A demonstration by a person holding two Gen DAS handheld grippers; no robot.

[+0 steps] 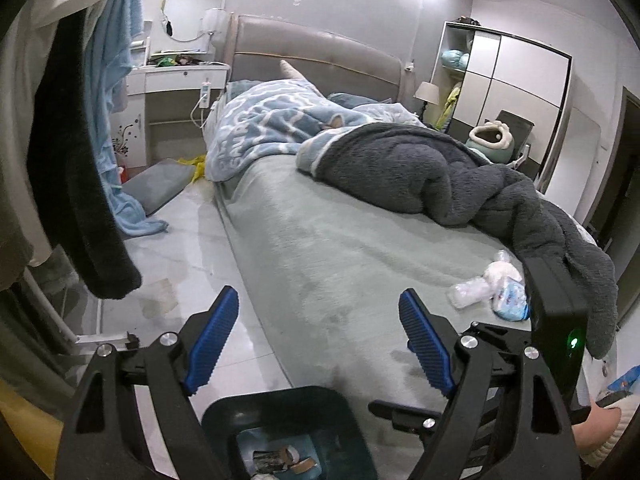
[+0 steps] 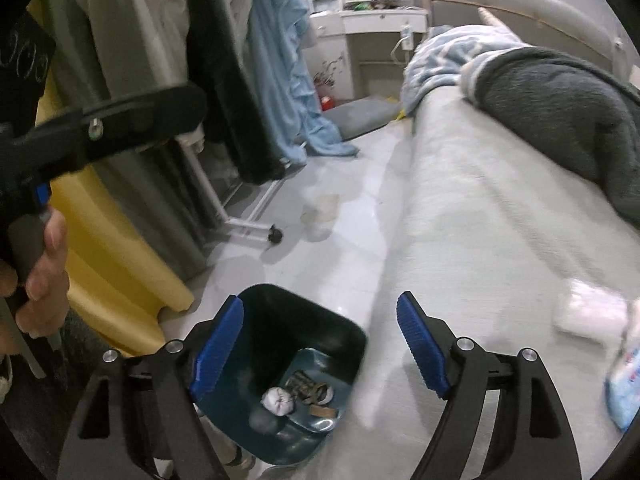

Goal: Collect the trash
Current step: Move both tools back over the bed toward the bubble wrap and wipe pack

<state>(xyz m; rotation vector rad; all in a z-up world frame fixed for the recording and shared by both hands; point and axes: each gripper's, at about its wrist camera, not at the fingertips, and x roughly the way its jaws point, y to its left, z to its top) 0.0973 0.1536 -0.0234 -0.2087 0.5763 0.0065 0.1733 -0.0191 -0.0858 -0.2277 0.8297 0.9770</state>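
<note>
Right wrist view: right gripper [image 2: 320, 340] hangs above the dark teal square plastic bin [image 2: 280, 368], jaws wide apart, nothing btwn the blue ribbed pads [image 2: 218, 350].
Bin: directly below and slightly fwd of right gripper, on the pale tiled floor [image 2: 320, 248], hard against the side of the bed w/ grey-green fleece cover [image 2: 480, 220]. Inside: a white crumpled wad [image 2: 277, 399], some brownish scraps, details unclear.
Left gripper: jaws also wide apart [image 1: 320, 336], empty; bin rim [image 1: 280, 394] just below it at frame bottom.
Trash left: on the bed to the right of both grippers – crumpled clear plastic wrapper [image 1: 468, 292], white wad [image 1: 502, 272], blue-and-white printed packet [image 1: 512, 300], all touching or nearly so, beside the dark grey fluffy blanket [image 1: 440, 176]. In right view they sit blurred at far right edge [image 2: 588, 314].
Step, my read: drop looks done; next is a reach for the bed pile.
How to do well: right gripper is nearer, so use it; keep jaws wide on approach, come down from above, take one piece at a time. Clear wrapper is light, springy – pinch at its middle, firm. Pads shouldn't dig into the fleece or snag the blanket edge.
Risk: packet may slide on fleece; the wad may catch on neighbours.
Floor: a faint clear item [image 2: 320, 212] ahead of the bin, maybe trash; can't tell.
</note>
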